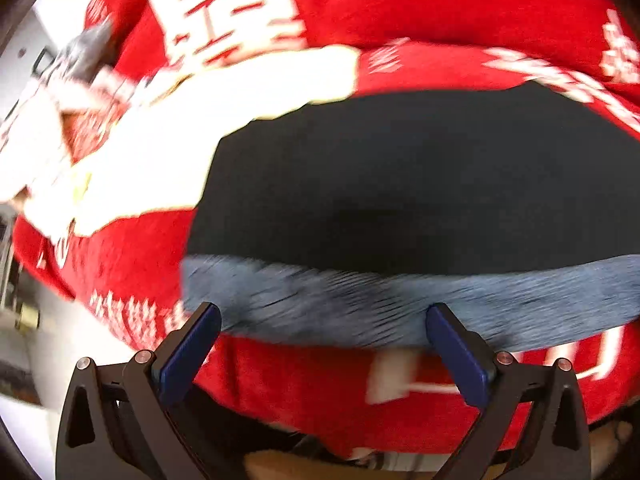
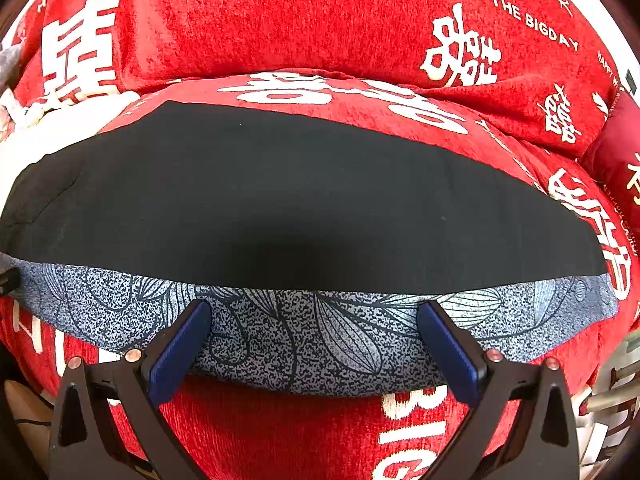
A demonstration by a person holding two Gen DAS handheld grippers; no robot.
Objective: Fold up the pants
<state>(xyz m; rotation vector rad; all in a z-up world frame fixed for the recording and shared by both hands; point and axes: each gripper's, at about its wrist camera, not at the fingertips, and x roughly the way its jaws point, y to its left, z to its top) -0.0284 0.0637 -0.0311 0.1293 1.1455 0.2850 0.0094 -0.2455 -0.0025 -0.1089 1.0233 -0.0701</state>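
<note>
While both jaws gape, pants (image 2: 304, 196) lie just ahead.

Black pants (image 2: 304, 196) lay flat on red sofa cover (image 2: 320, 20) with white characters; blue-grey leaf-print band (image 2: 320, 340) along near edge. Right gripper (image 2: 314, 320) hovered over band, jaws wide apart, holding nothing. Red cushion (image 2: 616, 152) at right.

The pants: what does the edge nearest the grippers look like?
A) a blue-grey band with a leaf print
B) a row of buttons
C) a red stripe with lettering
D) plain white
A: in the right wrist view the black pants end in a blue-grey leaf-print band that runs between the open fingers of the right gripper.
</note>
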